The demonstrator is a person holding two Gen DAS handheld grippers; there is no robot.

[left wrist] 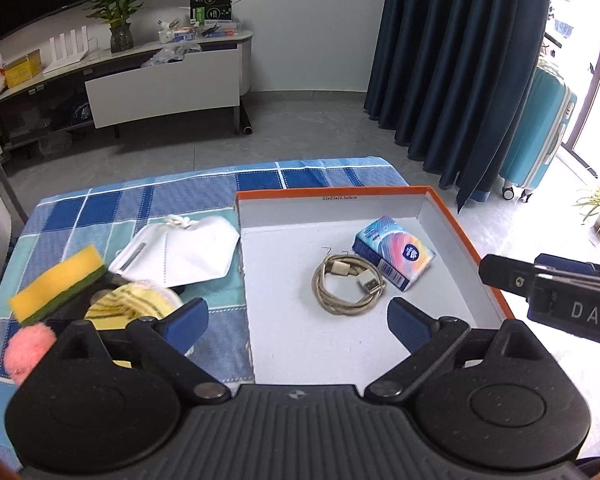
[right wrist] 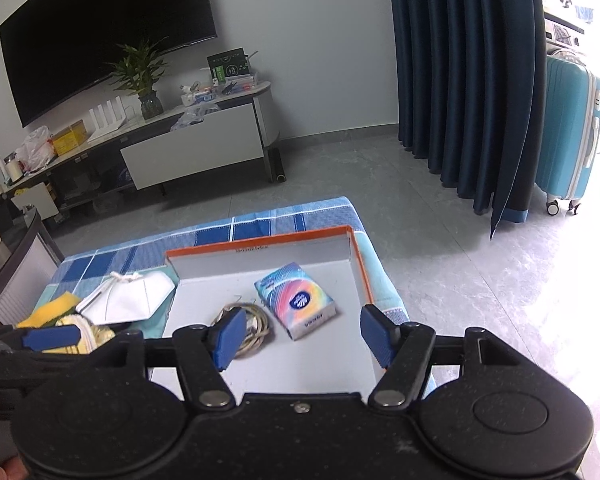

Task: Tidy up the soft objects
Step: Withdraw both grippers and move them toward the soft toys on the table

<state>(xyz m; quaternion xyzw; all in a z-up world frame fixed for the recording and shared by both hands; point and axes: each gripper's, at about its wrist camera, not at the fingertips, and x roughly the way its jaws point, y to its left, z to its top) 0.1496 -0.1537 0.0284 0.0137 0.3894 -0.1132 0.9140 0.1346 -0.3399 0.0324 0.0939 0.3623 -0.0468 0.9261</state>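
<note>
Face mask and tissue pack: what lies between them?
In the left wrist view, the box's left wall and the coiled cable separate the face mask and tissue pack.

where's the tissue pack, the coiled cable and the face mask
tissue pack (left wrist: 398, 257), left wrist view, its colourful top face
coiled cable (left wrist: 346, 286), left wrist view, the loop's upper strands
face mask (left wrist: 180, 254), left wrist view, its white front panel

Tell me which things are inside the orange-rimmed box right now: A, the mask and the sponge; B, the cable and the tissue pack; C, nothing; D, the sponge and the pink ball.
B: the coiled cable and tissue pack lie on the box floor; the mask and sponge lie outside on the cloth.
</note>
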